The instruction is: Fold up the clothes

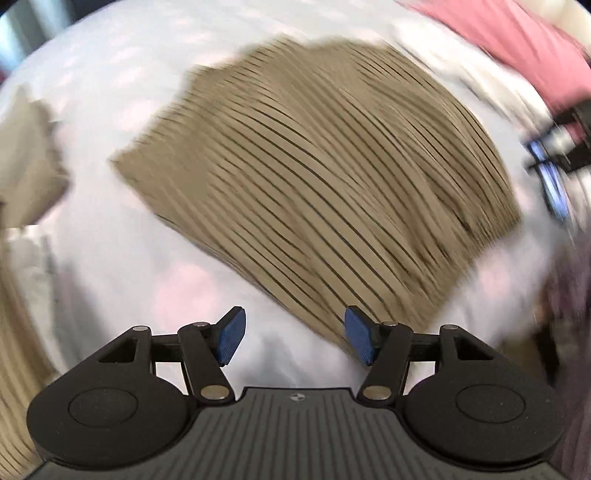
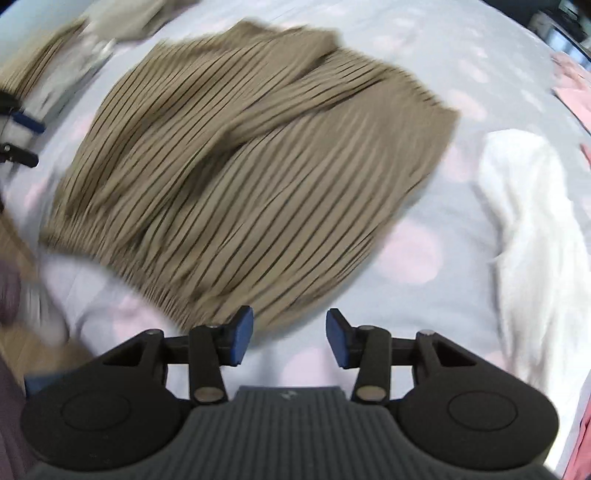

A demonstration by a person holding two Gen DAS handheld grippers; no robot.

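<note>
A tan garment with thin dark stripes (image 1: 325, 177) lies folded on a pale sheet with pink dots (image 1: 110, 258). It also shows in the right wrist view (image 2: 236, 177), with a folded layer across its upper half. My left gripper (image 1: 293, 338) is open and empty, hovering just in front of the garment's near edge. My right gripper (image 2: 290, 338) is open and empty above the garment's near edge. The other gripper shows at the right edge of the left view (image 1: 554, 162) and at the left edge of the right view (image 2: 18, 136). Both views are motion-blurred.
A pink garment (image 1: 517, 40) lies at the far right of the left view. A white garment (image 2: 535, 229) lies right of the striped one. More tan clothes lie at the left (image 1: 26, 162) and top left (image 2: 122, 18).
</note>
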